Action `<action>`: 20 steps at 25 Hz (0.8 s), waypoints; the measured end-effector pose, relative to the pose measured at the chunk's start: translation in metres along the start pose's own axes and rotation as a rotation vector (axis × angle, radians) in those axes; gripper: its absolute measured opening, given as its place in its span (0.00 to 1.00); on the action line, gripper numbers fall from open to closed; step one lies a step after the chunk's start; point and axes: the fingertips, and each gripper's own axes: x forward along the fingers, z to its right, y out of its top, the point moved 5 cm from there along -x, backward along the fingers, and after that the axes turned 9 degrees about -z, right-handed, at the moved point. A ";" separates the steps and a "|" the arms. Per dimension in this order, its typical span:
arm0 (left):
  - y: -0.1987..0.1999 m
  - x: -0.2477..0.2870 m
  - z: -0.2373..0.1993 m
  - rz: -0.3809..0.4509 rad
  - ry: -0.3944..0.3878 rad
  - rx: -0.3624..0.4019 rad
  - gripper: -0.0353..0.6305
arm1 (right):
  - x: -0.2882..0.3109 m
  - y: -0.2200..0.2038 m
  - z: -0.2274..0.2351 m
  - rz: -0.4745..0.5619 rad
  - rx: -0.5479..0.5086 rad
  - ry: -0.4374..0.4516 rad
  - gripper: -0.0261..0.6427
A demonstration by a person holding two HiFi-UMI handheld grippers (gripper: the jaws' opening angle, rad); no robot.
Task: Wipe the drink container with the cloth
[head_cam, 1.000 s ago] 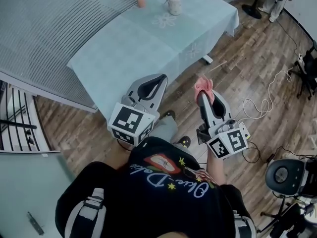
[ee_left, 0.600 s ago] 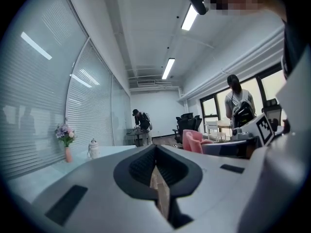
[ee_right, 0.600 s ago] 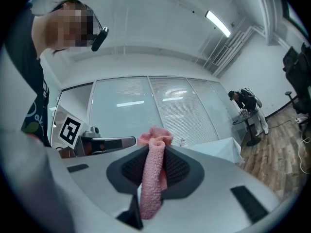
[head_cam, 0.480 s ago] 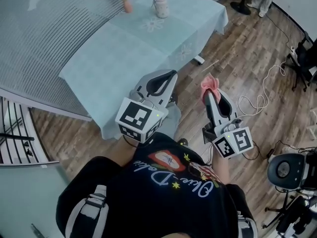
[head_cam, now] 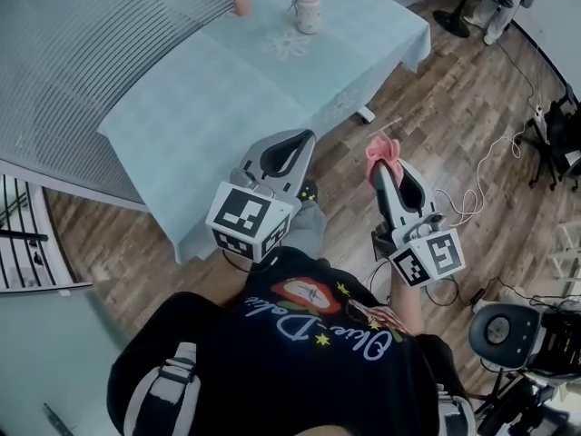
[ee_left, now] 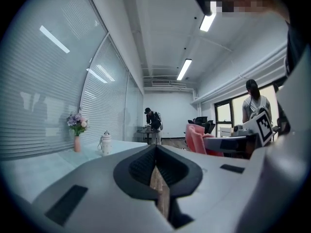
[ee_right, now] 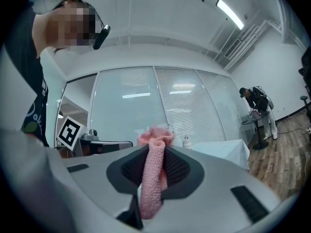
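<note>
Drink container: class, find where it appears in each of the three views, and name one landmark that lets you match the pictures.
Head view: the drink container stands at top centre, at the far end of the table.
Left gripper view: the drink container is small, left of centre, on the table.
Right gripper view: the drink container is tiny, just right of the pink cloth.
Shared landmark: the pale blue covered table.

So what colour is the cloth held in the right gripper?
Pink. The cloth shows best in the right gripper view.
</note>
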 end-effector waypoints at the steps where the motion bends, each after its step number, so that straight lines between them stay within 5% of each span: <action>1: -0.001 0.005 -0.005 -0.001 0.002 -0.004 0.06 | 0.006 0.001 0.004 -0.007 -0.010 0.002 0.13; 12: 0.013 0.105 -0.074 0.018 -0.013 -0.022 0.06 | 0.087 0.015 0.077 -0.076 -0.088 -0.046 0.13; 20: 0.024 0.149 -0.136 -0.002 0.025 -0.052 0.06 | 0.172 0.032 0.116 -0.124 -0.118 -0.004 0.13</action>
